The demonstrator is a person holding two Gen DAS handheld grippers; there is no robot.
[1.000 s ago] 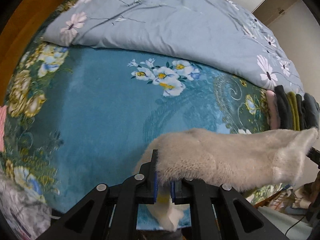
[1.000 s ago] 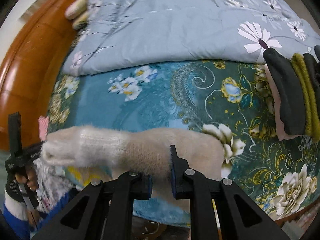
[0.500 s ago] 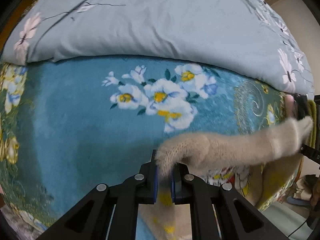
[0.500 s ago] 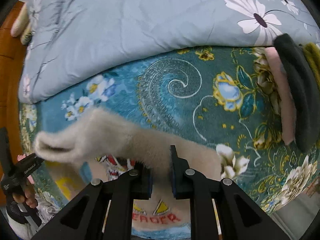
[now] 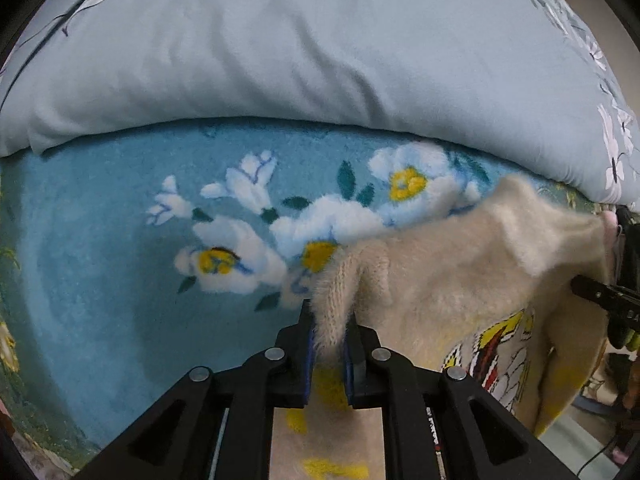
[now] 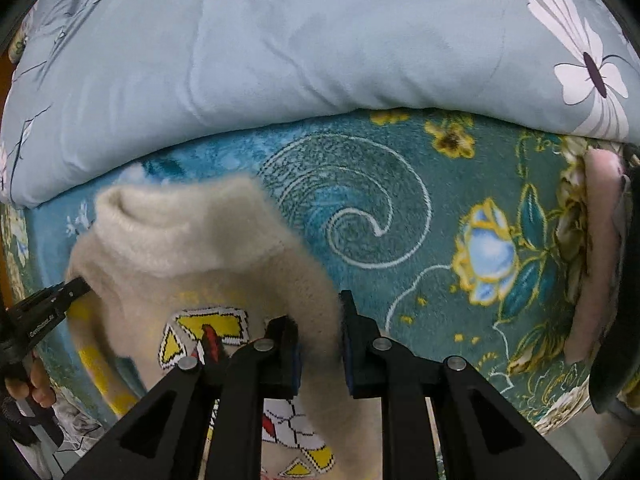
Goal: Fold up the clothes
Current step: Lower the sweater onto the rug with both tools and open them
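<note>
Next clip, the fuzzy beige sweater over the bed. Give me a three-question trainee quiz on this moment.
1. True or false: both grippers grip the sweater.
2. What lies behind the sweater? A) quilt B) wooden floor C) basket
3. What colour is the blanket's ground under the white flowers?

Key
1. True: left gripper and right gripper each pinch its fabric.
2. A, the pale quilt.
3. Blue: blanket.

One beige sweater (image 5: 460, 280), two tongs (image 5: 329, 344) (image 6: 319, 344), one quilt (image 6: 280, 48), one blanket (image 6: 400, 208), perhaps two folded garments (image 6: 596, 248).
</note>
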